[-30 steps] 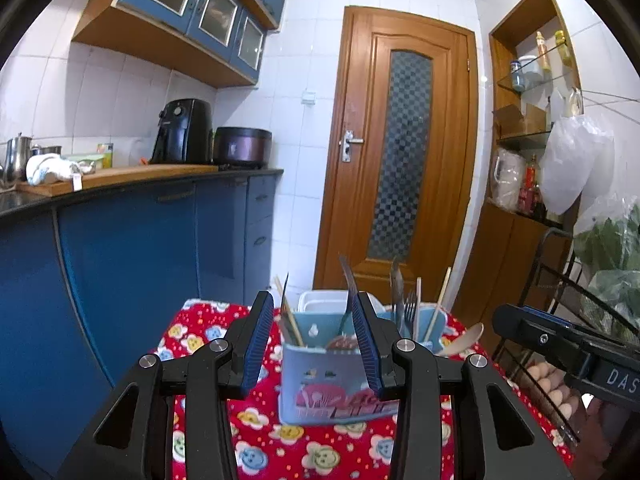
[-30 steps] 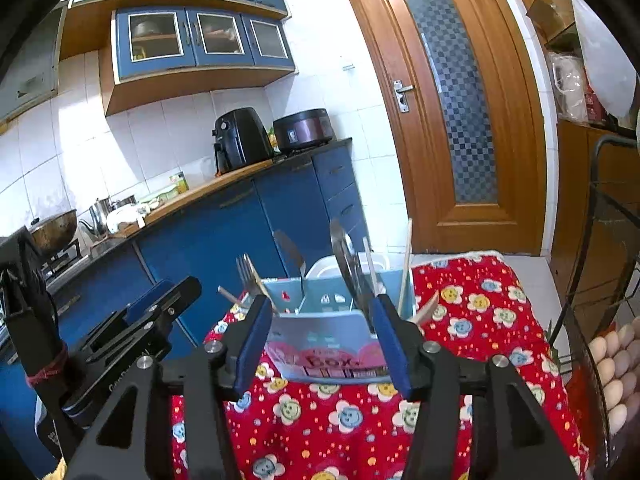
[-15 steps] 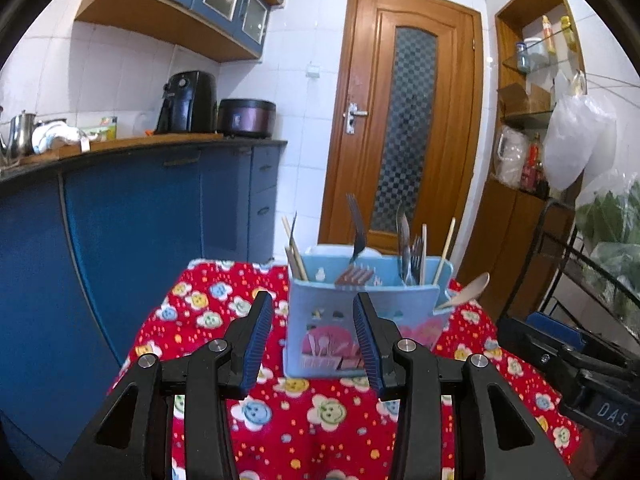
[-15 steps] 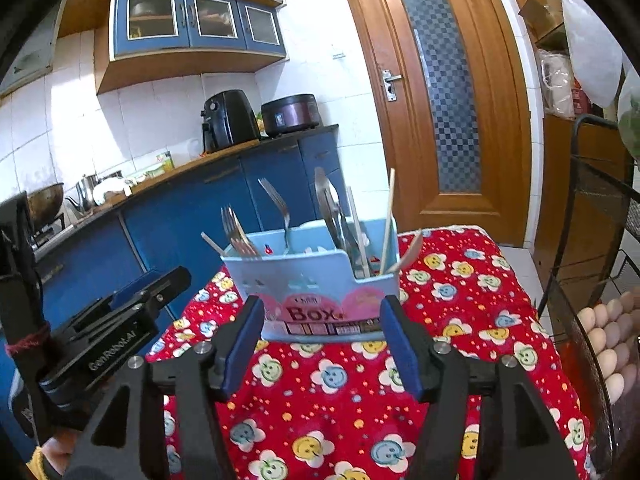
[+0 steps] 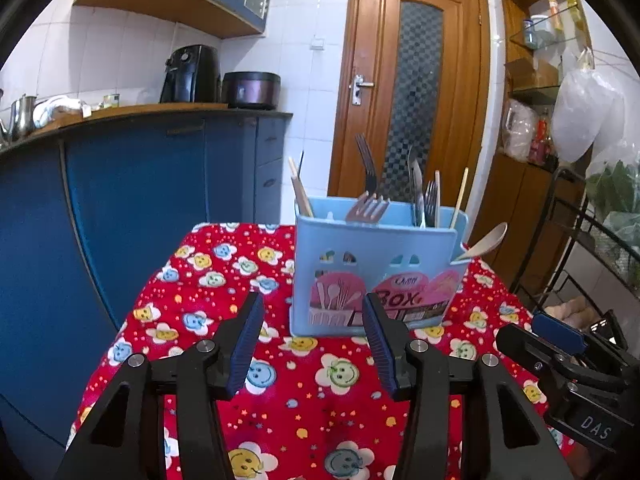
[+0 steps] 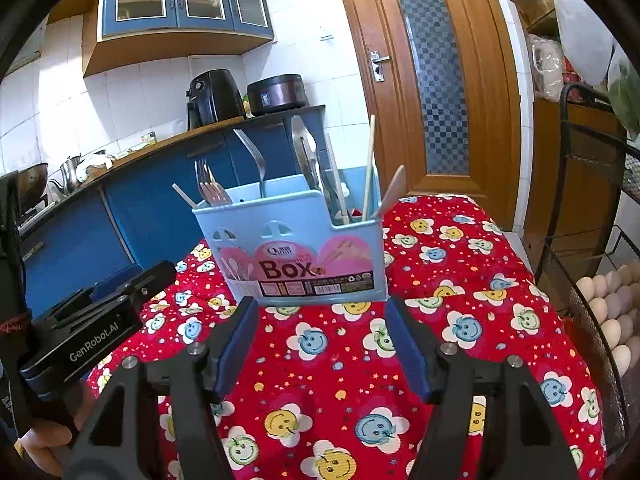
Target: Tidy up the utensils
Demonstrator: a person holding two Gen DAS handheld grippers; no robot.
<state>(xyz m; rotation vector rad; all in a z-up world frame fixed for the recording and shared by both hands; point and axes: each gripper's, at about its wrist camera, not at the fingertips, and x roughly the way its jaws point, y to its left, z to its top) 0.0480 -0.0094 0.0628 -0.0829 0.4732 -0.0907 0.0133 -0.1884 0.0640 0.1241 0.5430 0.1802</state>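
Note:
A light blue utensil box (image 5: pixel 376 272) with a pink "Box" label stands upright on the red flowered tablecloth (image 5: pixel 224 276); it also shows in the right wrist view (image 6: pixel 296 256). Forks (image 5: pixel 368 206), spoons, knives and chopsticks (image 6: pixel 370 168) stick up out of it, and a wooden spoon (image 5: pixel 486 240) leans out on its right. My left gripper (image 5: pixel 312 312) is open and empty, a short way in front of the box. My right gripper (image 6: pixel 320 312) is open and empty, just in front of the box. Each gripper shows at the edge of the other's view.
Blue kitchen cabinets (image 5: pixel 140 184) with a worktop run along the left. A wooden door (image 5: pixel 412 92) stands behind the table. A black wire rack (image 6: pixel 588 216) with eggs (image 6: pixel 612 312) stands close on the right. Wooden shelves (image 5: pixel 536 92) are at the back right.
Both grippers have drawn back from the box and lowered; it was between the fingers a second ago and now stands clear in front of them. The box has not moved.

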